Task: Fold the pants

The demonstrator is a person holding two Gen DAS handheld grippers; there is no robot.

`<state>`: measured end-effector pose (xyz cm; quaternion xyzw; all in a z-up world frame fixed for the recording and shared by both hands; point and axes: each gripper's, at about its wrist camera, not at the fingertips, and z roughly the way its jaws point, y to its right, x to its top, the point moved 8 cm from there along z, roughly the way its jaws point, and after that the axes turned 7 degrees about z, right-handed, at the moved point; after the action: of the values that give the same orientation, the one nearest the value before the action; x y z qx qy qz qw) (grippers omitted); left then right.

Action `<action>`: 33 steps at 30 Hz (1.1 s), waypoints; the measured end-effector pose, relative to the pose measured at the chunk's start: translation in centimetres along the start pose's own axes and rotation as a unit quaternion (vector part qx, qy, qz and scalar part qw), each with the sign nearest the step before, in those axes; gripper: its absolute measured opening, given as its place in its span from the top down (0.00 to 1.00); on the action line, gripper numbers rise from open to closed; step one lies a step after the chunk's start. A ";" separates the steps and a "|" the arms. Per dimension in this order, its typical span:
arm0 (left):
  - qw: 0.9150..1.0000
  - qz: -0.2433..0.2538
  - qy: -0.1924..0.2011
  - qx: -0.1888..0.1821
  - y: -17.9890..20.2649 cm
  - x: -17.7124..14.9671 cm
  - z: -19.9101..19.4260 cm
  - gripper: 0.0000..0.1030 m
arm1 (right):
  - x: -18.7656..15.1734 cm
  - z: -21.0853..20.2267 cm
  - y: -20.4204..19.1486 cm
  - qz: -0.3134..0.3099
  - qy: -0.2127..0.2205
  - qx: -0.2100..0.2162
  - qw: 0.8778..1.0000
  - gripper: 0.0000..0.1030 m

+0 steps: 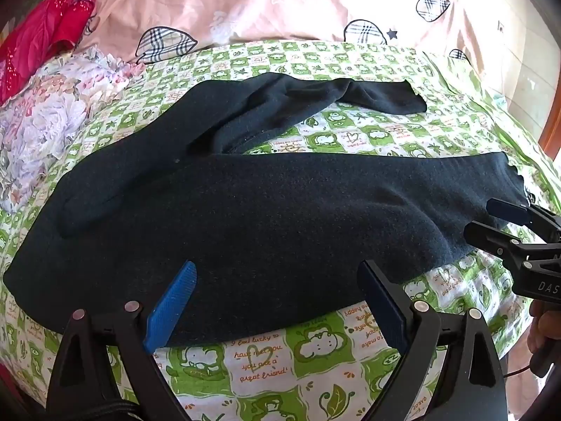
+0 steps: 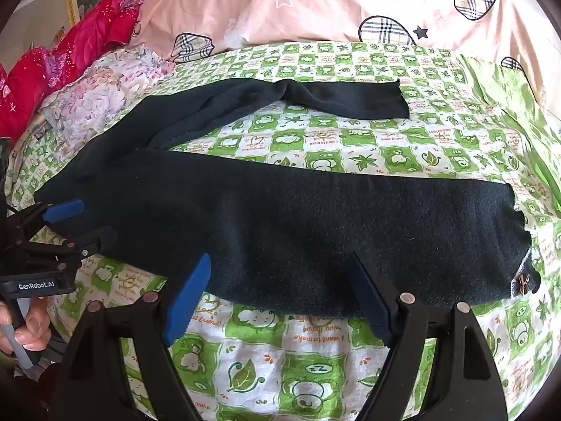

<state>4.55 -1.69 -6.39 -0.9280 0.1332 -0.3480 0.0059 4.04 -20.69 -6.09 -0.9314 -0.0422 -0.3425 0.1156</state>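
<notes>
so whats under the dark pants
The dark pants lie on the green checked sheet, which shows all around them and between the legs. Whatever lies directly beneath the fabric is covered.

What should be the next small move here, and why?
Probably close both open grippers, left gripper and right gripper, on the near edge of the dark pants. Each straddles that edge, and the two legs lie spread apart on the green sheet.

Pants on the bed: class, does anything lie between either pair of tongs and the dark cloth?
Nothing visible does. The left tongs and right tongs stand open at the near edge of the pants, with only bare green bedsheet beneath them.
</notes>
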 end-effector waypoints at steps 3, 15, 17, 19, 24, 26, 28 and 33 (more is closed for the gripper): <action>1.000 -0.001 0.000 -0.001 0.0 0.0 0.0 0.09 | -0.1 0.0 0.0 0.000 0.000 0.000 1.000 0.22; 1.000 -0.001 0.000 -0.003 0.1 -0.1 -0.1 0.09 | -0.1 0.0 -0.2 -0.002 0.001 0.000 1.000 0.22; 1.000 0.000 0.000 -0.004 0.2 -0.2 -0.1 0.09 | -0.1 0.0 -0.2 -0.001 0.001 0.001 1.000 0.22; 1.000 0.001 -0.001 -0.004 0.3 -0.1 -0.2 0.09 | -0.2 0.1 -0.6 -0.002 0.000 0.001 1.000 0.22; 1.000 0.000 -0.001 -0.006 0.4 0.0 -0.3 0.09 | -0.2 -0.2 -0.7 -0.002 0.002 0.001 1.000 0.22; 1.000 -0.001 -0.001 -0.007 0.4 0.1 -0.3 0.09 | 0.1 0.0 -0.4 -0.002 0.003 0.003 1.000 0.22; 1.000 0.000 0.000 -0.008 0.4 0.2 -0.4 0.09 | 0.1 -0.3 -0.4 -0.001 -0.001 0.003 1.000 0.22; 1.000 0.000 0.000 -0.013 0.6 0.4 -0.6 0.09 | 0.2 -0.5 -0.5 -0.003 0.001 0.003 1.000 0.22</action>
<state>4.33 -2.29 -5.77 -0.9279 0.1377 -0.3465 -0.0058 3.84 -20.36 -5.51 -0.9305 -0.0458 -0.3440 0.1177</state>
